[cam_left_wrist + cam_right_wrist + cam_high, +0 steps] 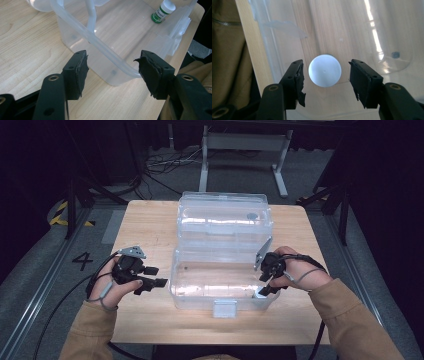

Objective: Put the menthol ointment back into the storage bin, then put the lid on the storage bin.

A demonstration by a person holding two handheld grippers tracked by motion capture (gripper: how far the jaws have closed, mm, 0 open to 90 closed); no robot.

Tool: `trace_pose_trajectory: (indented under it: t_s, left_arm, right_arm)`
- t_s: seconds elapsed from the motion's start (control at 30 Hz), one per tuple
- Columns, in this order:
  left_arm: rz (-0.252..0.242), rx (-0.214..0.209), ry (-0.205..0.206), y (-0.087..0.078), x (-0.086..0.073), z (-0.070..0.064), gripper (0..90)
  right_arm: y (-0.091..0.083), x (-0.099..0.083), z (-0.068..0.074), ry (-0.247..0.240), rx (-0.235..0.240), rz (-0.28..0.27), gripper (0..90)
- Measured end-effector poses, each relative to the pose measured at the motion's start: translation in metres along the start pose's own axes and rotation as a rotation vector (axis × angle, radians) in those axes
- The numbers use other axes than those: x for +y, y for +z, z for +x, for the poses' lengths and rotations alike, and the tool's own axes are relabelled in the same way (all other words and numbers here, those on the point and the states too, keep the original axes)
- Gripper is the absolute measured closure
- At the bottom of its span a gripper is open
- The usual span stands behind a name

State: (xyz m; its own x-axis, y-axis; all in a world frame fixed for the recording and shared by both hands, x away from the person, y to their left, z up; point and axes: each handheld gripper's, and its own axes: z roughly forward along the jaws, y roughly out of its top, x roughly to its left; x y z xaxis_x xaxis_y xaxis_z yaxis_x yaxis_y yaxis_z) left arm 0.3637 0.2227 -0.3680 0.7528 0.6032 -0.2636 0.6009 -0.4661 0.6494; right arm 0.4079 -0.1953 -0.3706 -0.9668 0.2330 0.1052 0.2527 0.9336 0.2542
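Note:
A clear plastic box (220, 292) stands in the middle of the wooden table with its lid (225, 217) swung open to the far side. A small bottle with a white cap (325, 70) and a green label (162, 10) stands upright inside the box, in its near right corner (260, 293). My right gripper (269, 279) hangs open straight above the bottle, its jaws on either side of the cap without touching it (325, 80). My left gripper (152, 276) is open beside the box's left wall (112, 65), holding nothing.
The box's front latch (224, 308) sticks out toward the table's near edge. Bare wood (145, 227) lies to the left of the box. Beyond the table are a metal stand (245, 150), cables on the floor and a floor mark "4" (82, 260).

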Motion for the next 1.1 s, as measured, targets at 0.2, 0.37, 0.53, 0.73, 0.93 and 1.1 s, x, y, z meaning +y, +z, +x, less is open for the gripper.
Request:
trace_pose_trajectory:
  t_s: [0.2,0.37,0.53,0.73,0.93,1.1]
  left_arm:
    - [0.005,-0.009,0.009,0.004,0.003,0.000,40.7]
    - [0.001,-0.007,0.009,0.001,0.001,-0.001,40.7]
    - [-0.005,-0.003,0.011,-0.002,-0.002,-0.002,40.7]
    - [-0.005,0.002,0.006,-0.005,-0.007,-0.004,40.7]
    - [-0.008,0.008,0.003,-0.009,-0.011,-0.006,40.5]
    - [-0.009,0.008,0.004,-0.010,-0.014,-0.007,40.3]
  right_arm:
    - [-0.018,-0.003,0.001,0.021,-0.020,-0.064,47.1]
    - [-0.035,-0.001,0.003,0.036,-0.030,-0.139,48.4]
    - [-0.044,0.002,0.002,0.028,-0.047,-0.185,49.3]
    - [-0.058,0.010,0.000,0.037,-0.064,-0.266,51.3]
    - [-0.071,0.020,-0.004,0.048,-0.094,-0.357,51.7]
    - [-0.080,0.030,-0.013,0.073,-0.127,-0.421,52.2]
